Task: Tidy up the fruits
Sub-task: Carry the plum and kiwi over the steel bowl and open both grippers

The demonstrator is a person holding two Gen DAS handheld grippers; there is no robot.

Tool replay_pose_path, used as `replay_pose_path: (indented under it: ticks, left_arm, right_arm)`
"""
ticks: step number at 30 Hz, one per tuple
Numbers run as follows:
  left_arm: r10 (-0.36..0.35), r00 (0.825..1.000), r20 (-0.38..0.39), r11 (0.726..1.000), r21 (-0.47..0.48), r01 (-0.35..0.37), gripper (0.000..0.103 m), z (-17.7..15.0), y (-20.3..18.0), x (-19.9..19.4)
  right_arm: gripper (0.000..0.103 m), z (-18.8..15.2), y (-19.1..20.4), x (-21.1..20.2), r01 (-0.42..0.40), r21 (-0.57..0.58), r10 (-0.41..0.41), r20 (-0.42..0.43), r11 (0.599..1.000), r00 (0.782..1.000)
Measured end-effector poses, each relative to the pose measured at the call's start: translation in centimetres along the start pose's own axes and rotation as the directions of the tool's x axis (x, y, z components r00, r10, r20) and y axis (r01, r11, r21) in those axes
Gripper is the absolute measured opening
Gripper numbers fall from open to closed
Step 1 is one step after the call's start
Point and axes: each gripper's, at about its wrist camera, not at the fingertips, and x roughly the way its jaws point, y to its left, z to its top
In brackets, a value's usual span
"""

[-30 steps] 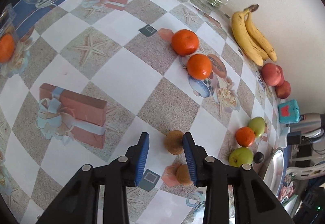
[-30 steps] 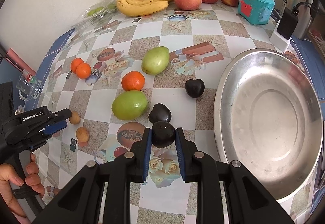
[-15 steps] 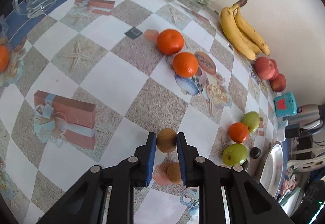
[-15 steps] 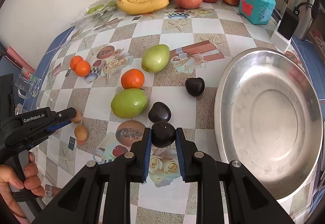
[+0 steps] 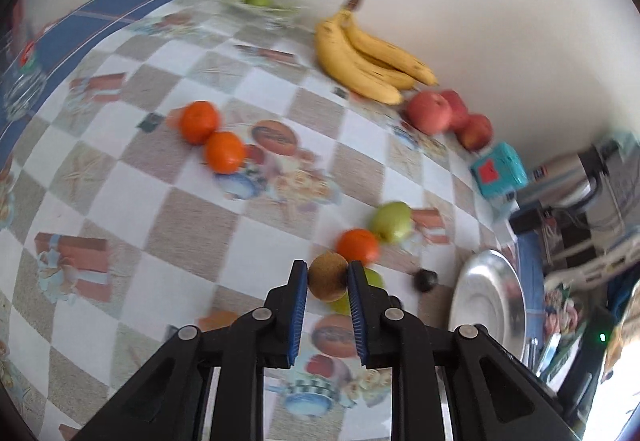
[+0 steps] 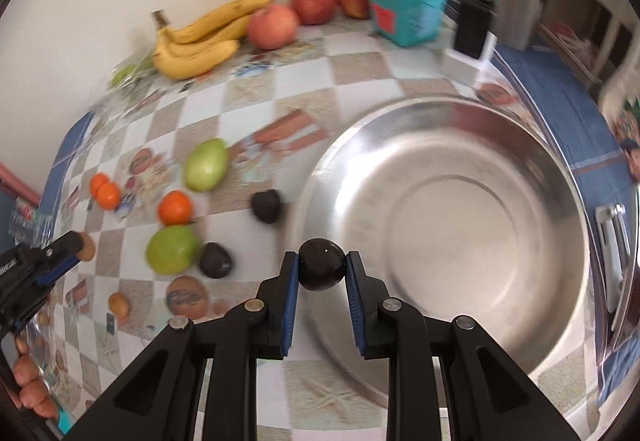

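The surface [image 6: 360, 77], covered in a checkered printed cloth, is carrying everything, and a wide steel basin [image 6: 552, 201] is sitting near its right edge. Along the back edge by the wall, a bunch of bananas [image 6: 200, 41] is lying beside three red apples [image 6: 273, 27], with a teal box [image 6: 406, 7] just past them toward the back right corner. Toward the middle of the surface two green mangoes [image 6: 206, 165] are lying apart, with an orange [image 6: 175, 207] between them, and two more oranges [image 5: 210, 137] are touching each other nearer the left edge.

The right tool [image 6: 322, 271] is gripping a dark round plum [image 6: 322, 269] between its blue pads, holding it above the basin's near left rim. Two other dark plums [image 6: 266, 205] are resting on the cloth just left of the basin.

The left tool [image 5: 328, 281] is clamping a small brown kiwi [image 5: 328, 276] and holding it raised off the cloth, in front of the nearer mango and the orange. Another small brown fruit [image 6: 119, 304] is lying on the cloth near the front left edge.
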Motion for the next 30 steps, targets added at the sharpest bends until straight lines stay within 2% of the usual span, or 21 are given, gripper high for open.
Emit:
replay_pose_path:
  ticks: [5, 9, 14, 21, 24, 28, 30]
  left_arm:
    - [-0.054, 0.997, -0.049, 0.987, 0.149, 0.061, 0.022, -2.0, -5.6, 1.2]
    - [-0.091, 0.991, -0.098, 0.960, 0.257, 0.113, 0.022, -4.1, -9.8, 2.5]
    - [-0.126, 0.984, -0.125, 0.924, 0.347, 0.162, 0.022, -6.0, -13.1, 3.7]
    - [-0.119, 0.980, -0.157, 0.886, 0.428, 0.176, 0.022, -7.7, -15.2, 5.0]
    - [-0.124, 0.979, -0.161, 0.880, 0.438, 0.183, 0.023, -7.9, -15.4, 5.0]
    - [-0.138, 0.978, -0.157, 0.880, 0.434, 0.194, 0.024, -7.6, -15.3, 4.8]
    - [-0.144, 0.976, -0.160, 0.883, 0.425, 0.200, 0.029, -7.4, -15.2, 4.8]
  right_arm:
    - [0.024, 0.0, -4.0, 0.5, 0.028, 0.104, -0.025, -0.027, 0.994, 0.999]
    - [0.025, -0.1, -6.1, 0.3, 0.041, 0.151, -0.037, -0.030, 0.988, 0.999]
    - [0.025, -0.4, -7.8, 0.0, 0.051, 0.191, -0.044, -0.039, 0.980, 0.998]
    - [0.025, -0.8, -8.6, 0.1, 0.063, 0.211, -0.053, -0.053, 0.975, 0.997]
    - [0.037, -0.8, -8.6, 0.1, 0.058, 0.215, -0.048, -0.051, 0.975, 0.998]
    - [0.038, -0.7, -8.6, -0.1, 0.056, 0.214, -0.048, -0.043, 0.975, 0.998]
    - [0.043, -0.6, -8.6, -0.2, 0.058, 0.214, -0.051, -0.038, 0.975, 0.998]
